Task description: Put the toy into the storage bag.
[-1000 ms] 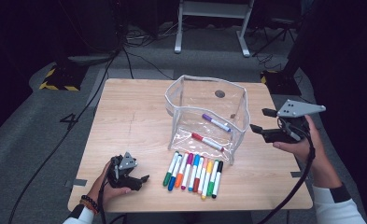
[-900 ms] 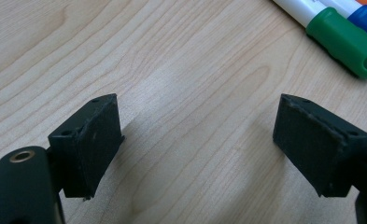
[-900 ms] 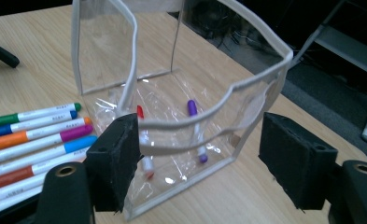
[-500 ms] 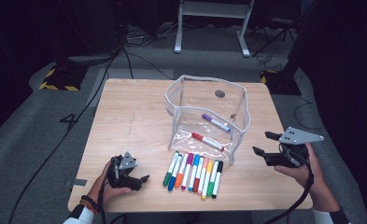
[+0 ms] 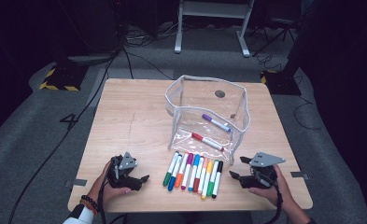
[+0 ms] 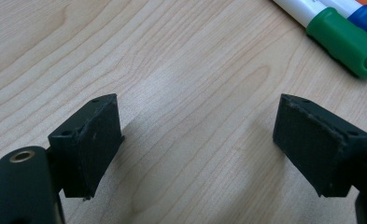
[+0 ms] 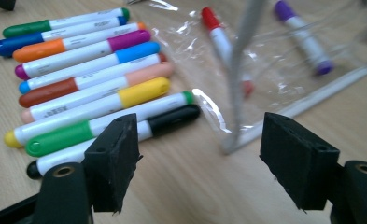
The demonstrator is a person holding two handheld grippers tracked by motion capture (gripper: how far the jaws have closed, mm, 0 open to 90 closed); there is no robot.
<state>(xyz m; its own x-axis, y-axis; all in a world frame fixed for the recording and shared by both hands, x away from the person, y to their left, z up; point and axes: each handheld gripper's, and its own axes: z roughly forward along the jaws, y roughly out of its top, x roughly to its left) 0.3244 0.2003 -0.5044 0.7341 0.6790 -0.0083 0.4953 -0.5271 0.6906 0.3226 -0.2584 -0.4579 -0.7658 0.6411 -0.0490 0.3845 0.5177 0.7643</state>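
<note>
Several coloured markers [image 5: 193, 173] lie side by side near the table's front edge. Behind them stands a clear plastic pouch [image 5: 209, 109] with a red marker [image 5: 208, 141] and a purple marker [image 5: 216, 122] inside. My left gripper [image 5: 142, 181] rests on the wood left of the row, open and empty [image 6: 197, 135], with a green marker cap [image 6: 344, 39] just ahead. My right gripper [image 5: 237, 168] sits low at the row's right end, open and empty [image 7: 200, 149]. In the right gripper view the marker row [image 7: 88, 84] lies to the left, and the pouch's edge [image 7: 237, 74] stands ahead.
The wooden table [image 5: 134, 116] has bare wood on its left half. Its front edge runs just below both hands. Dark floor with cables [image 5: 125, 56] and a metal frame [image 5: 209, 14] lie beyond the far side.
My right gripper has come down from beside the pouch to just above the table at the front right. The left gripper has stayed put.
</note>
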